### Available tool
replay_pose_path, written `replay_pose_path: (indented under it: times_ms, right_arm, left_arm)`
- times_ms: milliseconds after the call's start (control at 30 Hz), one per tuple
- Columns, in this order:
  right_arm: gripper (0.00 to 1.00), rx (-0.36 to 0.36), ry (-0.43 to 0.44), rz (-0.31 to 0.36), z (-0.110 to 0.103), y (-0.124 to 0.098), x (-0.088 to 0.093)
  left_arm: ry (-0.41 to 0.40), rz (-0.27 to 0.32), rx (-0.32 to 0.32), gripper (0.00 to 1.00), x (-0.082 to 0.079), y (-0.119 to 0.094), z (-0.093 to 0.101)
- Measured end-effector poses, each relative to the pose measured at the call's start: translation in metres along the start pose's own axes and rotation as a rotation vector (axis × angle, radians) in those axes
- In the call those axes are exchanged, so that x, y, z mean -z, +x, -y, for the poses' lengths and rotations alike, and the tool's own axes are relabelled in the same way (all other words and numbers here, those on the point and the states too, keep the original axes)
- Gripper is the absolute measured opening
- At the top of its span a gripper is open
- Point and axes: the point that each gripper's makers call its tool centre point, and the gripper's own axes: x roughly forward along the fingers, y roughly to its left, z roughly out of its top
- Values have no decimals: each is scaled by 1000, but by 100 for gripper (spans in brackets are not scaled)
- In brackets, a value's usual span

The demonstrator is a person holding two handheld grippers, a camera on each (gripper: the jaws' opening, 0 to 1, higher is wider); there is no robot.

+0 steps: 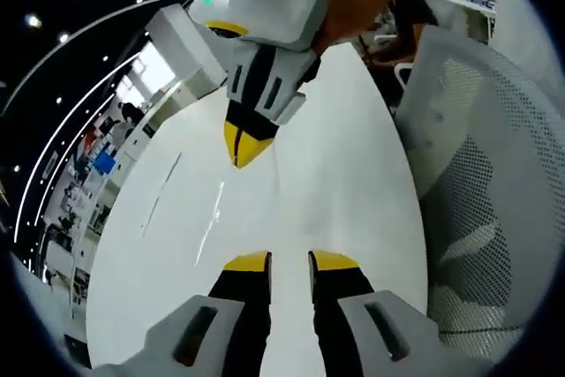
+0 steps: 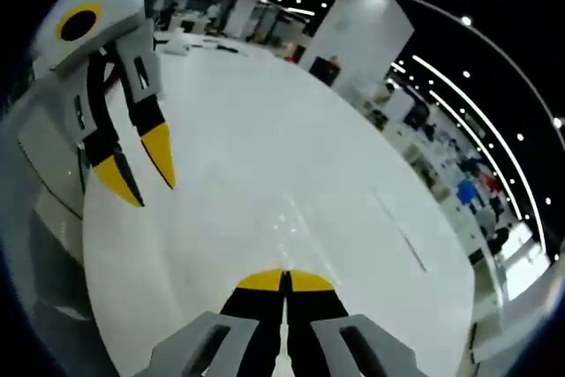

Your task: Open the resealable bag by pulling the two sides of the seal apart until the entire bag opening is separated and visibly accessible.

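1. Resealable bag: where it lies I cannot tell from either view, and nothing sits between any of the jaws.
2. Left gripper (image 1: 290, 262) first. In the left gripper view its two yellow-tipped jaws rise from the bottom with a narrow gap between them, parted and holding nothing, with bare tabletop showing through the gap.
3. Over in the right gripper view, the left gripper (image 2: 141, 169) hangs at the upper left. Its yellow tips point down toward the table, spread apart, with nothing in them.
4. Right gripper (image 2: 284, 282) now. Its own jaws are pressed tip to tip, closed on nothing at all.
5. The left gripper view agrees: the right gripper (image 1: 240, 143) comes down from the top, its yellow tips meeting in a single point just above the table surface.
6. A person's hand (image 1: 340, 6) grips its white body from the upper right.
7. Below both tools runs the white table (image 1: 353, 183), glossy and catching the ceiling lights (image 2: 309, 147).
8. A white mesh chair (image 1: 494, 156) stands just beside the table's edge.
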Motion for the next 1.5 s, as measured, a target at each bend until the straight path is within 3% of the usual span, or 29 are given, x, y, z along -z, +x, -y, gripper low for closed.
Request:
replay_pose_path:
  times_ms: [267,733,833,900,1200,1300,1400,1500]
  right_arm:
    - [0,-13,-35,-39,0,14,8]
    - [0,11,-12,-112,9,33,23]
    - [0,-6,-72,-116,5,33,30]
    - [0,-37,-50,-117,-1,33,32]
    - [10,-76,-24,-93,-18,30,31]
    - [23,-83,67,-46,-21,28,25]
    - [27,-107,128,-9,-24,23,19]
    - [32,-130,133,4,-28,20,18]
  left_arm:
    - [-87,-28,-28,13,25,-13,5]
    - [-144,-40,-49,12,34,-17,12]
    - [-151,-41,-52,11,35,-18,13]
    - [-160,-41,-55,11,36,-18,13]
    - [-158,-45,-47,11,37,-17,17]
    - [-164,-43,-50,12,36,-18,16]
    - [-180,-45,-58,13,38,-21,13]
    - [-194,-44,-60,14,41,-22,12]
